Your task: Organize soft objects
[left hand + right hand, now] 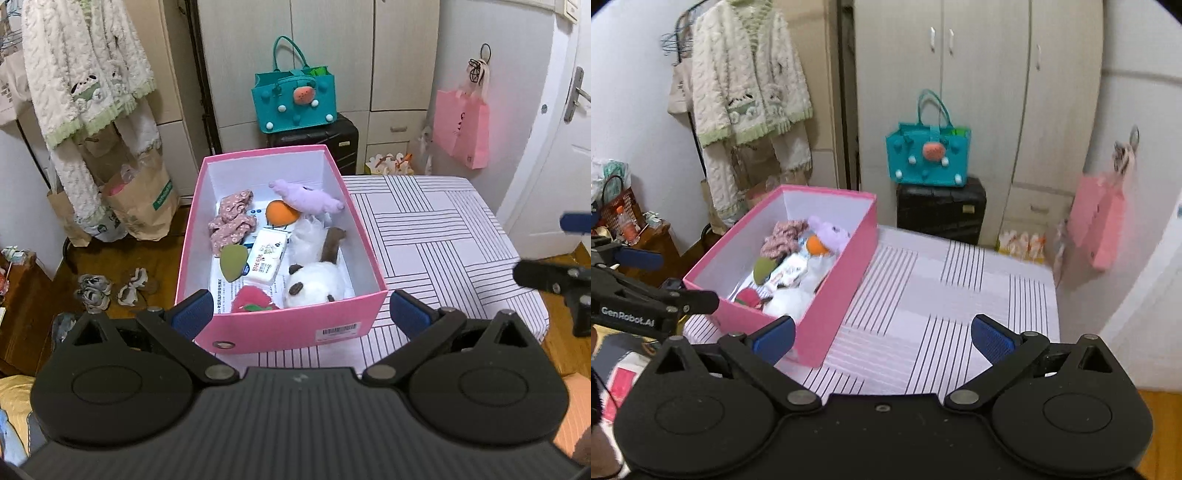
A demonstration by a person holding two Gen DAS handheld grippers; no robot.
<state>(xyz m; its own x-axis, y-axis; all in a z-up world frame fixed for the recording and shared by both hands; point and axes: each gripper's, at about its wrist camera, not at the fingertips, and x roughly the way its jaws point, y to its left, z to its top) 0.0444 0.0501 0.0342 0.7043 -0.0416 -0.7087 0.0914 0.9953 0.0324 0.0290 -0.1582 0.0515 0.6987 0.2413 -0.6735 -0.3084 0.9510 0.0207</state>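
Observation:
A pink box (295, 328) (820, 325) with a white inside stands on the striped table. Inside lie a white plush animal (314, 284), a purple plush (306, 197) (831, 232), an orange ball (280, 213), a pink floral cloth (231, 221) (783, 236), a tissue pack (266, 260), a green pad (232, 263) and a red plush (251, 302). My left gripper (301, 314) is open, its blue pads either side of the box's near end, not touching it. My right gripper (882, 339) is open over the table, right of the box, holding nothing.
The striped tablecloth (942, 295) spreads to the right of the box. Behind stand a teal bag (293, 98) on a black case (321, 140), wardrobes and a pink hanging bag (461, 125). Clothes (85, 74) hang at left; shoes (110, 288) lie on the floor.

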